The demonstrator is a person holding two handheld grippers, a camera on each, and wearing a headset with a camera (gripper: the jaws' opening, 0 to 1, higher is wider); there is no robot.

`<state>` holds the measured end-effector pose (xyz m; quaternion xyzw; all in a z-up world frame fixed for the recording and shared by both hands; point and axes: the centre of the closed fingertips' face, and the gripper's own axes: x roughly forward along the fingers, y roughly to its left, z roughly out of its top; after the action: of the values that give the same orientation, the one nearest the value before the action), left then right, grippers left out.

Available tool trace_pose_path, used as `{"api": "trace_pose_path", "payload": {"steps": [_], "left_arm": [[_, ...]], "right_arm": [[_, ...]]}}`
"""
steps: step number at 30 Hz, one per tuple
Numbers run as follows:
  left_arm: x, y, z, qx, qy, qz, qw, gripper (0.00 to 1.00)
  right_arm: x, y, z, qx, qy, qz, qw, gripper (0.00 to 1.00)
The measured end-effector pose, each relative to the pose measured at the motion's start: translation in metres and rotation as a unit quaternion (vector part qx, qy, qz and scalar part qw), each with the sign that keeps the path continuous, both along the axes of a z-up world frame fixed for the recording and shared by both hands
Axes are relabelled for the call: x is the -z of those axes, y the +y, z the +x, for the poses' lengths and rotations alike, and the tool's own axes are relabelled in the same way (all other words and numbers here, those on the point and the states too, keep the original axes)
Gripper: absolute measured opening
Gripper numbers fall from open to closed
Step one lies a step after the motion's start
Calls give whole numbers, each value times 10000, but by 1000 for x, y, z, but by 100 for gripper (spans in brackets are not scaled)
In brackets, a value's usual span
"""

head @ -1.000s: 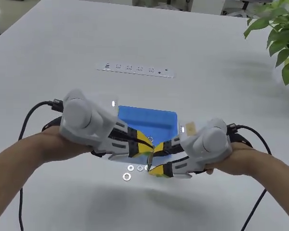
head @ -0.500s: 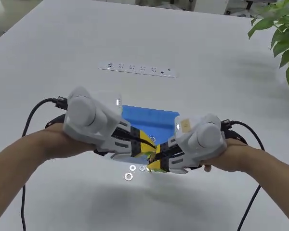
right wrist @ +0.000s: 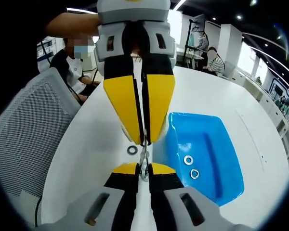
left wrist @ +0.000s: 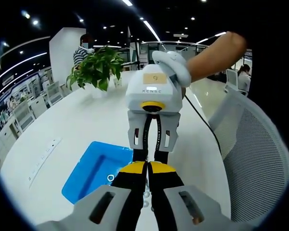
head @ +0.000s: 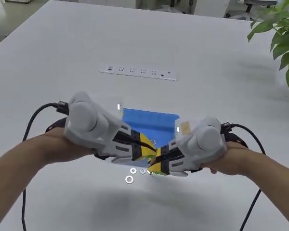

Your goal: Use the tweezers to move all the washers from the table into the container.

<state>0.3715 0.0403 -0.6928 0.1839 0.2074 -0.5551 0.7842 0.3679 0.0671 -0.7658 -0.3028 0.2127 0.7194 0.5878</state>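
The table (head: 207, 57) was seen with the blue container (head: 151, 120) just beyond the meeting point of two tip-to-tip tools. The right gripper (right wrist: 144, 169) was clenched on the tweezers (right wrist: 144, 159), whose long axis ran towards the left gripper (right wrist: 144, 137). That gripper's jaws were drawn together, but whether they pinched the tweezers could not be told. Two washers (right wrist: 188, 160) lay in the container. Three loose washers (head: 129, 179) were left on the table, just beside the tips on the person's side.

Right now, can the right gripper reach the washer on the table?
Probably yes: the washer lies bare beside the tweezers in the right gripper, nothing between. But the left gripper grips them too, crowding it.
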Motion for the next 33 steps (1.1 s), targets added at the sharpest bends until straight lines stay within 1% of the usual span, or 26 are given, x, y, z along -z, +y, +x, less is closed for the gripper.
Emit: {"api": "trace_pose_path", "payload": {"steps": [3,6,15,18,25,28,30,33], "left_arm": [[-2,1,1,-31,10,-35,10000,6],[-7,1,2,-57,25,-118,9999,6],[-13,4,0,-119,34,-187,9997,13],[-14,6,-1,-146,56,-207,9997,16],[-15,10,-6,-231,183,-299,9991,27],[-16,11,-11,-267,215,-324,9989,31],[-17,12,-13,-296,250,-368,9986,35],[-16,13,-17,-324,259,-351,9985,39]], "right_arm": [[-2,0,0,10,5,12,10000,9],[-3,0,0,20,21,7,10000,9],[-7,0,-2,39,25,11,10000,9],[-9,1,-3,40,27,19,10000,9],[-17,0,-3,-13,-49,15,10000,9],[-20,0,-3,-18,-62,11,10000,9],[-23,-1,-3,-34,-71,4,10000,9],[-27,-1,-3,-36,-59,18,10000,9]]}}
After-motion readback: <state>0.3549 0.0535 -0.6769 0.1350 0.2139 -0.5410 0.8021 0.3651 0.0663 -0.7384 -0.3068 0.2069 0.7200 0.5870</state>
